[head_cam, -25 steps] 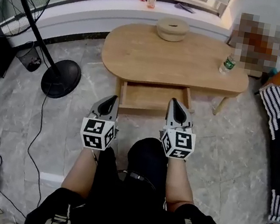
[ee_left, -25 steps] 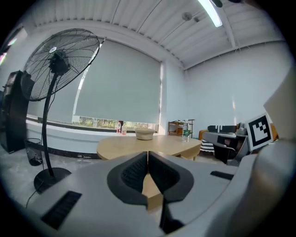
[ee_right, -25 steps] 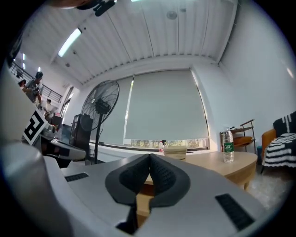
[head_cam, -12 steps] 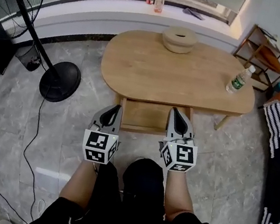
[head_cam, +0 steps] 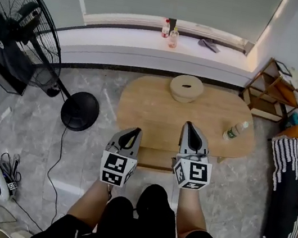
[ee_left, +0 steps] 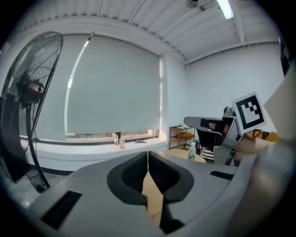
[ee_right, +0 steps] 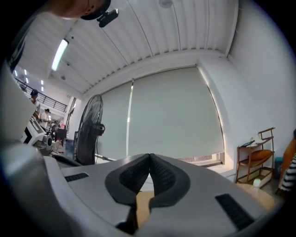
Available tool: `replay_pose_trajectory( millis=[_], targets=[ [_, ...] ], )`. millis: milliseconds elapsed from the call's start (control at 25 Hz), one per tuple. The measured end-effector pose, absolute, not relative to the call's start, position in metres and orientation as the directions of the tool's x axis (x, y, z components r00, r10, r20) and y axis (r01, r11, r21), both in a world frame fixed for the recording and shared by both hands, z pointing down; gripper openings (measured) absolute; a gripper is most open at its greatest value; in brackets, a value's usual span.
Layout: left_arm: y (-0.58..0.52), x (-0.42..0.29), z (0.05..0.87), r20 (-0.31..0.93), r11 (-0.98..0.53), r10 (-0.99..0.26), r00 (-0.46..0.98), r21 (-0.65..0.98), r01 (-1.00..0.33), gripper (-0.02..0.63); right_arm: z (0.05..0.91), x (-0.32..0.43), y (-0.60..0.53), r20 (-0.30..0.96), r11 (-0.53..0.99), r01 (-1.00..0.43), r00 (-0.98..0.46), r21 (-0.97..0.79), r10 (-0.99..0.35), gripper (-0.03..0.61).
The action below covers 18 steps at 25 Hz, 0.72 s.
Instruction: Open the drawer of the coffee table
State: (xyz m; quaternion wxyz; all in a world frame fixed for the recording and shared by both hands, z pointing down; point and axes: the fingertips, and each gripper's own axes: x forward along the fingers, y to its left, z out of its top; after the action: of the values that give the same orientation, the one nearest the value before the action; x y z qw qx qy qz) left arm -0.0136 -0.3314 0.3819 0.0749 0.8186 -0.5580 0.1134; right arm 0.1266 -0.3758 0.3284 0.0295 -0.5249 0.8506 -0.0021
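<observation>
Wooden coffee table is standing before the window, its drawer jutting from under the near edge. The drawer is looking rigid and probably light, best taken by its front lip. Left gripper and right gripper are hovering either side of it, both shut and holding nothing.

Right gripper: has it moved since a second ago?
Yes, upward: the right gripper, earlier over the drawer, now overlaps the coffee table top.

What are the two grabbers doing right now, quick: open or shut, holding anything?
Left gripper: shut, holding nothing.
Right gripper: shut, holding nothing.
</observation>
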Motion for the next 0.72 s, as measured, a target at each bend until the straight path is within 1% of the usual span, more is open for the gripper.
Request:
replay_pose_trajectory(
  millis=[160, 280, 360, 440, 560, 720],
  targets=[
    [-0.347, -0.006, 0.235, 0.264, -0.328, -0.911, 0.316, -0.004, -0.945, 0.025, 0.179, 0.137, -0.386, -0.061, 0.454, -0.89, -0.452, -0.037, -0.89, 0.012],
    [-0.355, -0.007, 0.151, 0.267, -0.279, -0.918, 0.293, 0.092, -0.956, 0.025, 0.092, 0.14, -0.389, -0.059, 0.468, -0.884, -0.467, -0.003, -0.882, 0.013],
    [-0.359, -0.008, 0.106, 0.247, -0.267, -0.927, 0.282, 0.093, -0.959, 0.025, 0.046, 0.138, -0.392, -0.091, 0.475, -0.879, -0.476, 0.034, -0.875, 0.012],
    [-0.364, -0.01, 0.071, 0.211, -0.254, -0.943, 0.257, 0.045, -0.966, 0.025, 0.012, 0.138, -0.395, -0.132, 0.483, -0.875, -0.484, 0.047, -0.865, 0.012],
    [-0.368, -0.012, 0.043, 0.172, -0.24, -0.956, 0.236, -0.002, -0.971, 0.025, -0.012, 0.13, -0.398, -0.158, 0.501, -0.864, -0.502, 0.05, -0.85, 0.012],
    [-0.368, -0.019, 0.027, 0.167, -0.283, -0.946, 0.279, -0.003, -0.959, 0.025, -0.018, 0.112, -0.398, -0.16, 0.519, -0.854, -0.517, 0.029, -0.841, 0.012]
  ],
)
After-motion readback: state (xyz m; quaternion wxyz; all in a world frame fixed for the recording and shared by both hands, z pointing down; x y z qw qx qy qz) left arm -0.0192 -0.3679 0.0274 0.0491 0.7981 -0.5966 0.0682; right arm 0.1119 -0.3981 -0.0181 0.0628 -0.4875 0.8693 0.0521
